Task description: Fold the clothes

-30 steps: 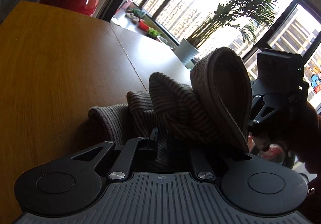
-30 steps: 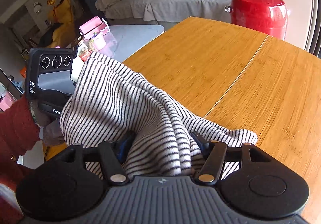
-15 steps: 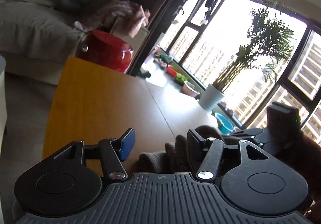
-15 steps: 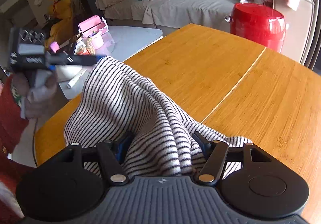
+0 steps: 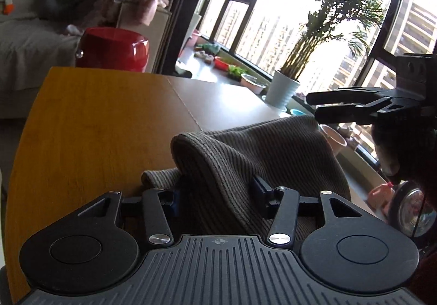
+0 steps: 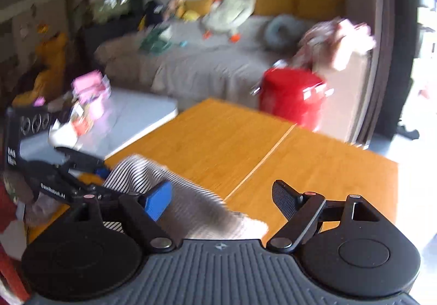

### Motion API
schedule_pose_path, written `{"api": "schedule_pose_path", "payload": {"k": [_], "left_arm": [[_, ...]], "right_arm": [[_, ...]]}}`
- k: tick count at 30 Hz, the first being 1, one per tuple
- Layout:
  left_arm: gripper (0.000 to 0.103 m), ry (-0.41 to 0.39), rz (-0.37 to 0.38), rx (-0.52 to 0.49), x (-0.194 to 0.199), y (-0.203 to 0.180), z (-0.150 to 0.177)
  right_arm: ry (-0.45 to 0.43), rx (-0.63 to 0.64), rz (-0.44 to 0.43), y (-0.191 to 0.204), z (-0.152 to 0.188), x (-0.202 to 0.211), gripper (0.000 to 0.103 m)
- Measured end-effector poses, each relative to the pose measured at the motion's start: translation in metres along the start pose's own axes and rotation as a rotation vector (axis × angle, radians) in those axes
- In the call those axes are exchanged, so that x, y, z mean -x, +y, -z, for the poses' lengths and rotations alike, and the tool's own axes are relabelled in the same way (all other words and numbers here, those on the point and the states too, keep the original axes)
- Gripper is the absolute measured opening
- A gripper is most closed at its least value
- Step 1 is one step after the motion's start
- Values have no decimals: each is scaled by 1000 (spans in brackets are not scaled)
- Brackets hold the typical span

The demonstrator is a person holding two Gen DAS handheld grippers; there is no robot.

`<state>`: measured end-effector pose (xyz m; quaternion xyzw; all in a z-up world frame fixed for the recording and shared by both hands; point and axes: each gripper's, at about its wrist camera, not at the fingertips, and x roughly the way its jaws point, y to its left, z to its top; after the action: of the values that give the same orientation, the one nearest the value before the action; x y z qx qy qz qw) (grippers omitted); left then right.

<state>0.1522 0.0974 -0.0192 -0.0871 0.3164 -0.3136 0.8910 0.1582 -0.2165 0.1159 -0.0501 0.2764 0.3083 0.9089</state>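
Observation:
A black-and-white striped garment (image 5: pixel 245 157) lies bunched on the wooden table (image 5: pixel 90 127). In the left wrist view my left gripper (image 5: pixel 218 195) has its fingers on either side of a raised fold of the garment, partly closed around it. My right gripper (image 5: pixel 314 107) shows there at the right, lifted above the garment with its fingers apart. In the blurred right wrist view my right gripper (image 6: pixel 222 200) is open and empty above the garment (image 6: pixel 185 195). The left gripper (image 6: pixel 79 182) shows there at the left, at the garment's edge.
A red pot (image 5: pixel 112 48) stands beyond the table's far edge, also in the right wrist view (image 6: pixel 292 94). A potted palm (image 5: pixel 284 86) and small items line the windowsill. A grey sofa (image 6: pixel 204 64) with toys lies beyond. A low white table (image 6: pixel 131 116) stands at left.
My right gripper has opened, let go of the garment and lifted away. My left gripper, open and off the garment half a second ago, has come back down around a fold.

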Motion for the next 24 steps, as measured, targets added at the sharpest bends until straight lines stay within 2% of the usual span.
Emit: {"api": "schedule_pose_path", "payload": {"k": [1, 2, 4, 6, 7, 10, 12, 14, 17, 20, 24], "left_arm": [[56, 0, -2, 3, -1, 0, 1], [57, 0, -3, 7, -1, 1, 1], [61, -3, -9, 24, -3, 2, 2], [64, -11, -25, 44, 1, 8, 0], [67, -18, -54, 41, 4, 10, 0], [72, -45, -167, 24, 19, 16, 2], [68, -58, -233, 25, 31, 22, 1], [68, -79, -252, 35, 48, 29, -3], [68, -125, -172, 45, 64, 25, -11], [72, -156, -16, 4, 63, 2, -21], [72, -87, 107, -113, 36, -37, -20]], "right_arm": [[-27, -16, 7, 0, 3, 8, 62], [-52, -33, 10, 0, 5, 14, 56], [-72, -59, -25, 3, 9, 11, 49], [-72, -78, -69, 7, 13, 0, 49], [-43, -76, -83, 10, 15, -13, 49], [49, -55, -55, 14, 32, -56, 51], [78, -73, -45, 10, 43, -79, 55], [76, -116, -68, 4, 43, -83, 56], [78, -92, -64, 6, 43, -83, 56], [84, -81, -62, 8, 43, -82, 56], [84, -82, -64, 8, 44, -80, 56]]}}
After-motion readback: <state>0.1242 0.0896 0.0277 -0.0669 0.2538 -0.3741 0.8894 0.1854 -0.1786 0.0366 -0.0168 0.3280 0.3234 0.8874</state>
